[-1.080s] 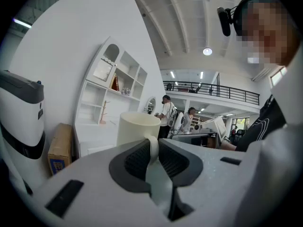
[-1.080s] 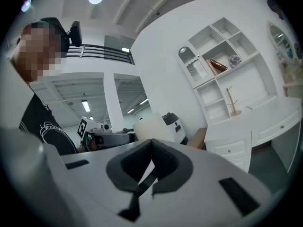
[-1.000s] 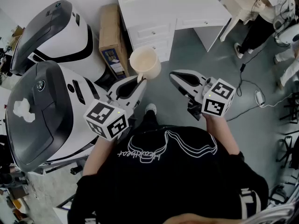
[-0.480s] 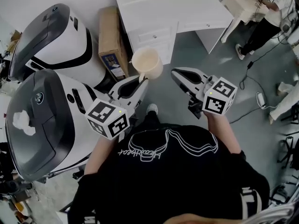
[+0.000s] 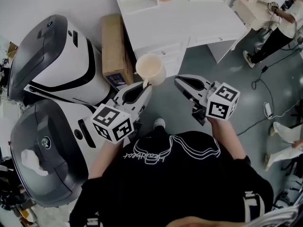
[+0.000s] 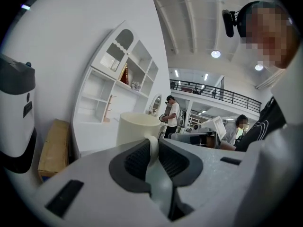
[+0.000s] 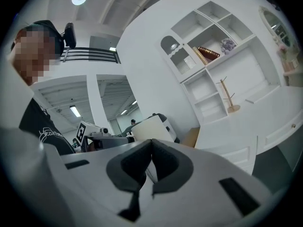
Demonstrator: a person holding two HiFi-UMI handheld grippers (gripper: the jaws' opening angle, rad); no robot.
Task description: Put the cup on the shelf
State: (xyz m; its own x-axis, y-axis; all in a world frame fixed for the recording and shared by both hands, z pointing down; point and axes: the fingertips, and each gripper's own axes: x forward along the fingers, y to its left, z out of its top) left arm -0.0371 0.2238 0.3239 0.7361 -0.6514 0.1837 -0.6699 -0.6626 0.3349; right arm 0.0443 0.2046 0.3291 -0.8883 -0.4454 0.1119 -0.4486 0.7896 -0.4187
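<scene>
A cream cup (image 5: 150, 69) hangs in the air in front of the white desk (image 5: 199, 20). My left gripper (image 5: 145, 84) is shut on its handle. In the left gripper view the handle (image 6: 153, 150) runs down between the two dark pads (image 6: 135, 160), and the cup body (image 6: 136, 128) stands upright beyond them. The white shelf unit (image 6: 124, 74) rises behind the cup, against the wall. My right gripper (image 5: 178, 80) is level with the left one, to the right of the cup and apart from it. Its pads meet at the tips (image 7: 151, 142) with nothing between them.
Two large white-and-black machines (image 5: 52, 65) fill the left side. A cardboard box (image 5: 113, 46) leans between them and the desk drawers (image 5: 166, 56). A wooden mug stand (image 7: 229, 98) sits in a lower shelf bay. People stand at the right (image 5: 279, 30). Cables lie on the grey floor (image 5: 265, 93).
The whole view has shifted: the desk and shelf have come closer and lower in the head view. Both grippers and the cup keep the same pose relative to each other.
</scene>
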